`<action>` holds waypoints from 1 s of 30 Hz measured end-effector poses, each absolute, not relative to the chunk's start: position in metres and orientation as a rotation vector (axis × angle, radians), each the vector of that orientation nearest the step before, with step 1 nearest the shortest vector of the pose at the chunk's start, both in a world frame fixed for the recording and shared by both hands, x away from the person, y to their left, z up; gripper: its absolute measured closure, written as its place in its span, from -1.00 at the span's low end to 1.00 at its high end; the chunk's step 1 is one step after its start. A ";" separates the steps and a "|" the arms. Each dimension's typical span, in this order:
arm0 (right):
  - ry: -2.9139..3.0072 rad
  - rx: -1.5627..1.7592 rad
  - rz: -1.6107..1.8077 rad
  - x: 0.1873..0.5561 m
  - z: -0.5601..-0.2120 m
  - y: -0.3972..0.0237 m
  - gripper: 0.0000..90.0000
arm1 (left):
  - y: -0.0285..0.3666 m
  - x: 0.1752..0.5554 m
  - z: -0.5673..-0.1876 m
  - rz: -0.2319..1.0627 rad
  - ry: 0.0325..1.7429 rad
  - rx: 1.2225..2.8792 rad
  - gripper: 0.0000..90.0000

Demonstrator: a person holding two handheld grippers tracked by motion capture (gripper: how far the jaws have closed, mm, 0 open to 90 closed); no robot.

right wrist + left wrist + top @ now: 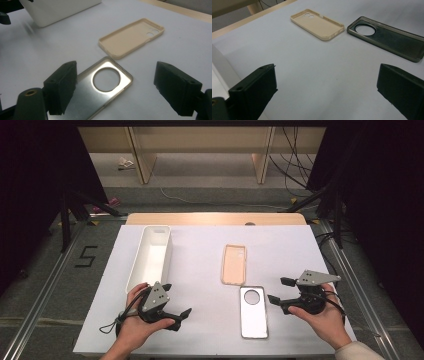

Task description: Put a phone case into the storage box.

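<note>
A white-topped table (200, 320) with a wooden far edge carries three items: a long white bin (150, 257) at left, a beige phone case (234, 264) near the centre, and a clear grey phone case (253, 312) just in front of it.

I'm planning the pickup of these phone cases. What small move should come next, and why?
Probably ease the right gripper toward the grey case: its open jaws already face it, nothing is held, and the beige case lies farther off.

A beige phone case (234, 264), a smoky translucent grey case (253, 312) and a white bin (150, 255) on white table (200, 270).
</note>
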State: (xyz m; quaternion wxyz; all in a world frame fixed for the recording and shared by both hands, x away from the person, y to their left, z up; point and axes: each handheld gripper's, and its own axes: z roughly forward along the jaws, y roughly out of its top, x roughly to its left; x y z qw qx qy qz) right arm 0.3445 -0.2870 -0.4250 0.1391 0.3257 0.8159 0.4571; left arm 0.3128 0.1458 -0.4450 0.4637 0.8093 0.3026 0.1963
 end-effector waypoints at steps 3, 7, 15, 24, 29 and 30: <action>2.362 0.938 1.319 0.345 -0.425 -0.287 -0.55 | 0.145 0.314 -0.445 0.480 0.743 1.989 -0.95; 2.372 0.934 1.310 0.346 -0.427 -0.286 -0.54 | 0.145 0.314 -0.445 0.477 0.746 1.988 -0.95; 2.447 0.845 1.263 0.347 -0.426 -0.279 -0.39 | 0.145 0.312 -0.445 0.479 0.744 1.991 -0.95; 2.721 0.501 0.913 0.341 -0.422 -0.246 -0.35 | 0.145 0.310 -0.446 0.482 0.738 1.994 -0.94; 2.828 0.363 0.743 0.334 -0.428 -0.228 -0.35 | 0.145 0.310 -0.446 0.482 0.736 1.996 -0.94; 2.878 0.304 0.662 0.330 -0.430 -0.219 -0.35 | 0.144 0.310 -0.446 0.481 0.736 1.997 -0.94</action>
